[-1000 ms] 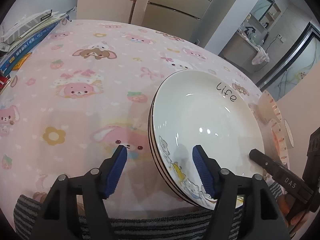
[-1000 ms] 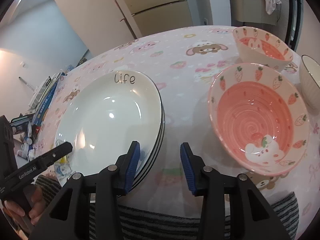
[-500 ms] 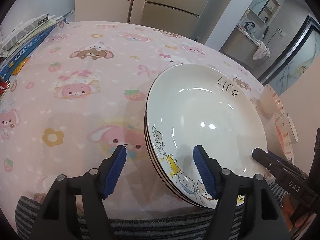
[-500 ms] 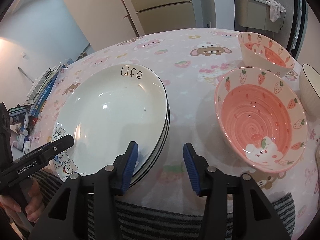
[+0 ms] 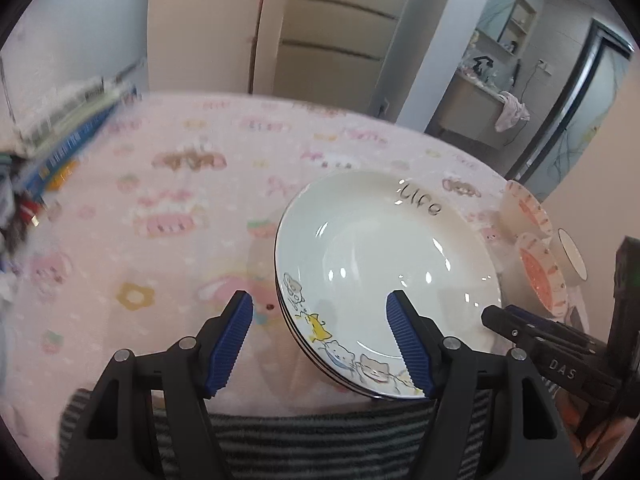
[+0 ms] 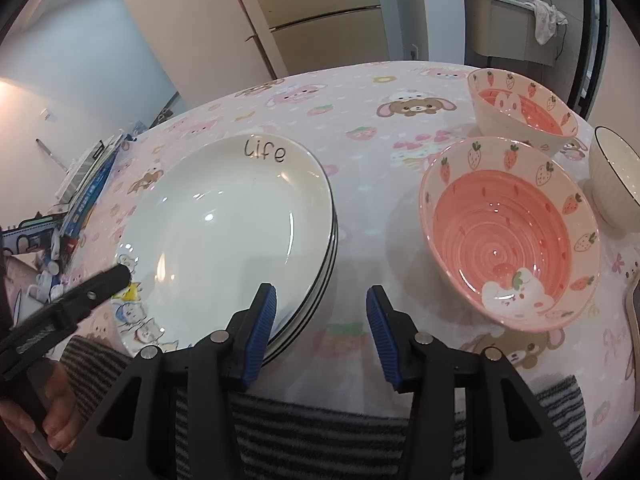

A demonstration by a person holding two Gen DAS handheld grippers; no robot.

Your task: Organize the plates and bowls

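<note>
Both jaws gape, gripping nothing. The stacked plates (image 6: 224, 232) and strawberry bowl (image 6: 508, 236) at three o'clock sit empty. A white bowl (image 6: 616, 180) is cut off.

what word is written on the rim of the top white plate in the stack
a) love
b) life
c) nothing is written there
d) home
b: the top plate of the stack carries the handwritten word "life" on its far rim, read clearly in the right wrist view, with cartoon cats printed on the opposite, near rim.
</note>
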